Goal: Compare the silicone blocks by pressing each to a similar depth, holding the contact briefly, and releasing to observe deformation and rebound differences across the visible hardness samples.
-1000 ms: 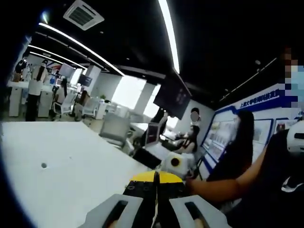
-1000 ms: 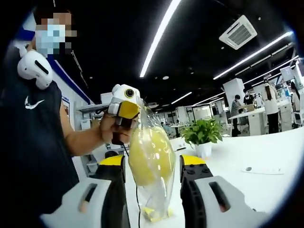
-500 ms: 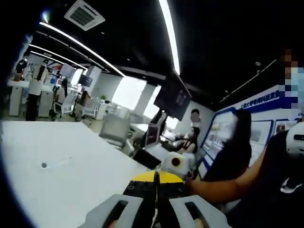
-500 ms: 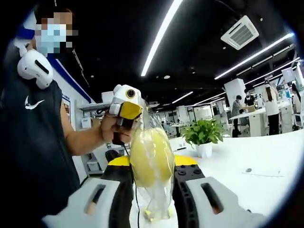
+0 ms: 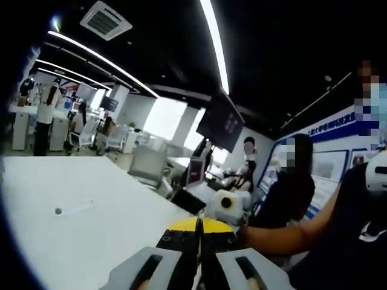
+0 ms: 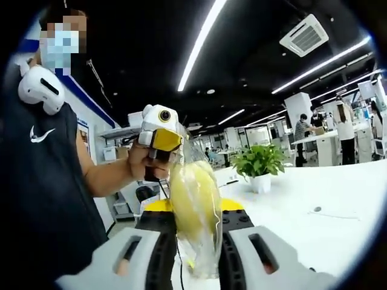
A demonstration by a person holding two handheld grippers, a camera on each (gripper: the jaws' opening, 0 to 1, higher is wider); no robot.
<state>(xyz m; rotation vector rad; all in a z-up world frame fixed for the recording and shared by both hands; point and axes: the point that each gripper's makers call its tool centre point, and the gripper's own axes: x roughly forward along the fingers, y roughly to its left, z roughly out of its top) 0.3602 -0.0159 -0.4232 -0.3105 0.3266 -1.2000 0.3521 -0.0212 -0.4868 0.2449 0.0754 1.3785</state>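
- Right gripper view: a person's hand holds the left gripper raised, its fingers pinching the top of a clear plastic bag.
- Inside hangs a soft yellow silicone block, squeezed by the right gripper above the white bench.
- Left gripper view: the left gripper's fingers are clenched together.

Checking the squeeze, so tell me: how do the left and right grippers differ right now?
The right gripper pinches a yellow block in a clear bag from both sides; the left gripper holds the bag's top from above. Left gripper's jaws meet; right's stay parted by the block. Both have yellow-and-black jaws.
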